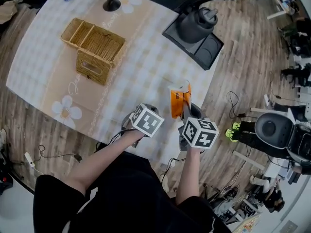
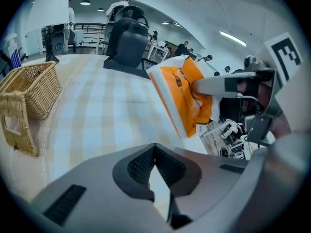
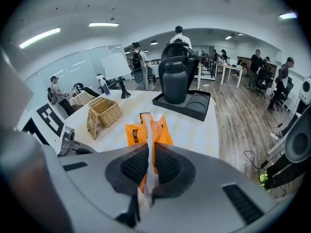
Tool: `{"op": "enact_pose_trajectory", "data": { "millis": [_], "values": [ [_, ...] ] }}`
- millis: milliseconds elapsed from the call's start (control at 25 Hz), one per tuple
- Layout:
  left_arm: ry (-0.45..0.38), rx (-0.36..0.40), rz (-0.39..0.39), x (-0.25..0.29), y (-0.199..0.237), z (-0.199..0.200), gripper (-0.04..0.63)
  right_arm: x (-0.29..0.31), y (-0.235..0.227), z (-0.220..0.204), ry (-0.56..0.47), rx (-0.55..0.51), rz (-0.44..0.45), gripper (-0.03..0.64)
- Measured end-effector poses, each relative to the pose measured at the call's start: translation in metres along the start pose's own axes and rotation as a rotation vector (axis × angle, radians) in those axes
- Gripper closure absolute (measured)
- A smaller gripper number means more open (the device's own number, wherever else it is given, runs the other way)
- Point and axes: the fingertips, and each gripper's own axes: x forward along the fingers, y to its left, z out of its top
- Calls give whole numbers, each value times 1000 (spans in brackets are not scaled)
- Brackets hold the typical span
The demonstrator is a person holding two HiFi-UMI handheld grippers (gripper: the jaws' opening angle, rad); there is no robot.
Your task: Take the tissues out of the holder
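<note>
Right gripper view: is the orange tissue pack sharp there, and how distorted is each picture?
Right gripper view: the orange tissue pack is fairly sharp, its white edge nearest the lens soft; strong fisheye, dark round border. Left gripper view: same fisheye, the wicker holder bowed at the edge. Head view: milder bending, even light, no strong glare.

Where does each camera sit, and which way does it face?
Head view: on the person's head, steeply down at table; both forearms show.
Left gripper view: on left gripper, across the table; shut empty jaws show.
Right gripper view: on right gripper, toward wicker holder; jaws clamp tissue pack.
All share: tissue pack, wicker holder.
</note>
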Motion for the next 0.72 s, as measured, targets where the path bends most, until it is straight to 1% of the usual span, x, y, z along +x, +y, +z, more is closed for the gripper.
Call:
{"op": "enact_pose_trajectory", "data": {
  "millis": [120, 240, 440, 720],
  "values": [
    [-22, -18, 15, -2, 11, 5, 595, 10, -4, 6, 9, -5, -5, 595],
    [-44, -18, 30, -5, 19, 10, 595, 19, -6, 14, 11, 0, -8, 595],
    [-16, -36, 14, -4, 21, 7, 595, 33, -12, 29, 13, 1, -12, 595],
    [-16, -74, 6, -2, 29, 11, 595, 50, -19, 46, 24, -13, -13, 596]
  ]
}}
